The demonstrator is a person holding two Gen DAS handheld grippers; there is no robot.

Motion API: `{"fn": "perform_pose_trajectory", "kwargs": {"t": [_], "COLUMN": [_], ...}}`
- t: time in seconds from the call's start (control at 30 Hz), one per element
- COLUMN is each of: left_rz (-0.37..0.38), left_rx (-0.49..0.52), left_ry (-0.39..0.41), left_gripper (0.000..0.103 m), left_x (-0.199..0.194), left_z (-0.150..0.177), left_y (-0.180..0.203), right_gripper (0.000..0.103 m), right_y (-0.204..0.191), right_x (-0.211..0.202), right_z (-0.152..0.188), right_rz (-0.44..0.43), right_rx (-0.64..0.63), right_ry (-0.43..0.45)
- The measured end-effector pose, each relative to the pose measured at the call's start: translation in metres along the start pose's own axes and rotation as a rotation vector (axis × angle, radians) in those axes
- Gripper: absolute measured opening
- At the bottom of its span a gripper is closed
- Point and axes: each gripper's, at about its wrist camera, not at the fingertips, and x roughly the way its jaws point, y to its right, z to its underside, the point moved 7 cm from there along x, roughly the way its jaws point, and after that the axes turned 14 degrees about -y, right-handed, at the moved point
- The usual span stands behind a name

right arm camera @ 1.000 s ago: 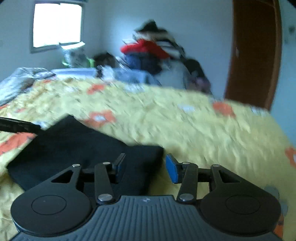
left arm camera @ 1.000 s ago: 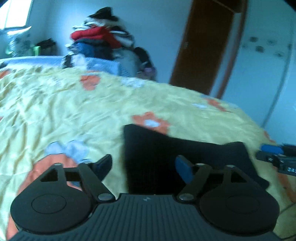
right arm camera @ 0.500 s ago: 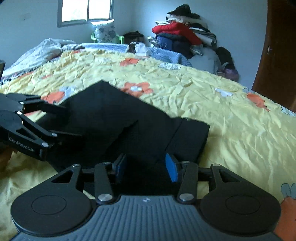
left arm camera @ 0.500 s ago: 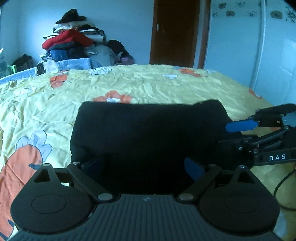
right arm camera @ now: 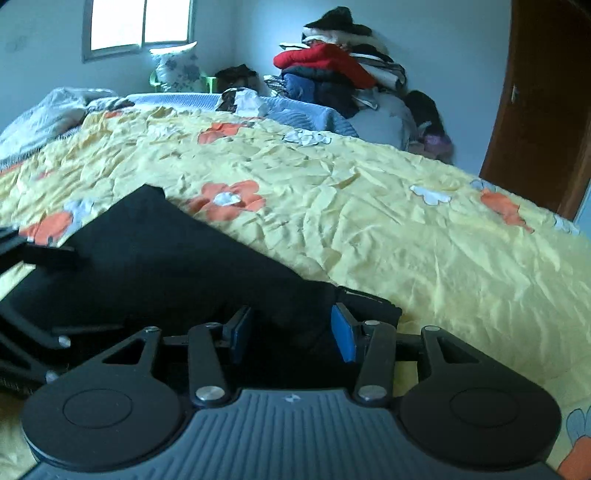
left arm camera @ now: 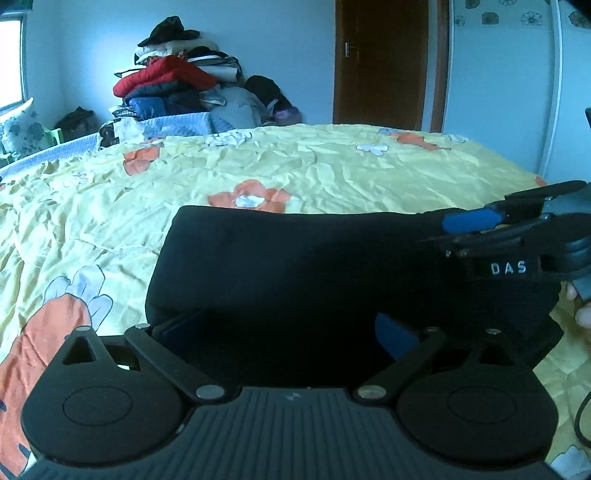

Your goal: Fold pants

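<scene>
Black pants (left arm camera: 295,266) lie folded into a flat block on the yellow flowered bedcover (left arm camera: 295,162). My left gripper (left arm camera: 286,328) hovers low over their near edge, its jaws spread wide and still opening, with dark cloth beneath and between the fingers but no pad pressing on it. In the right wrist view the pants (right arm camera: 155,251) run to the left. My right gripper (right arm camera: 291,332) stands partly open over their near right corner and grips nothing. The right gripper's blue pad (left arm camera: 469,220) shows at the pants' right end. The left gripper's fingers (right arm camera: 48,254) reach in from the left edge.
A tall heap of clothes (left arm camera: 173,85) stands past the far side of the bed. A brown door (left arm camera: 380,62) and white wardrobe (left arm camera: 517,92) are beyond on the right. A window (right arm camera: 140,22) and rumpled bedding (right arm camera: 48,110) lie far left. A hand (left arm camera: 581,306) shows at the right edge.
Both grippers came down and closer to the pants, and the left view rolled level. The left jaws spread wider. The right jaws kept the same gap and now sit over the right corner.
</scene>
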Motion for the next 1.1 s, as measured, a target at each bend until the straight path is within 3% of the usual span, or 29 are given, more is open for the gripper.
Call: {"fn": "perform_pose_trajectory", "kwargs": {"t": [0.13, 0.27, 0.5, 0.67, 0.77, 0.9, 1.0, 1.1], "left_rz": [0.000, -0.009, -0.021, 0.007, -0.009, -0.063, -0.062, -0.042], "left_rx": [-0.010, -0.010, -0.010, -0.034, -0.049, -0.025, -0.063, -0.107], "left_ry": [0.001, 0.010, 0.011, 0.016, 0.020, 0.032, 0.034, 0.031], "left_gripper": [0.103, 0.103, 0.103, 0.103, 0.103, 0.103, 0.103, 0.103], "left_x": [0.001, 0.001, -0.002, -0.023, -0.027, -0.032, -0.040, -0.044], "left_z": [0.000, 0.001, 0.004, 0.019, 0.031, 0.037, 0.039, 0.045], "left_y": [-0.001, 0.001, 0.002, 0.001, 0.001, 0.008, 0.006, 0.002], "right_gripper": [0.046, 0.047, 0.050, 0.051, 0.052, 0.054, 0.054, 0.065], "right_y": [-0.005, -0.023, -0.025, -0.031, -0.037, -0.043, -0.041, -0.044], "right_x": [-0.016, -0.035, -0.026, -0.043, -0.050, -0.048, -0.054, -0.060], "right_z": [0.007, 0.020, 0.031, 0.039, 0.049, 0.064, 0.065, 0.066], "right_rz": [0.028, -0.006, -0.022, 0.015, -0.055, -0.042, -0.037, -0.016], "right_rx": [-0.001, -0.036, -0.041, -0.055, -0.040, -0.061, -0.039, -0.033], "right_ry": [0.029, 0.039, 0.007, 0.013, 0.014, -0.012, -0.011, 0.006]}}
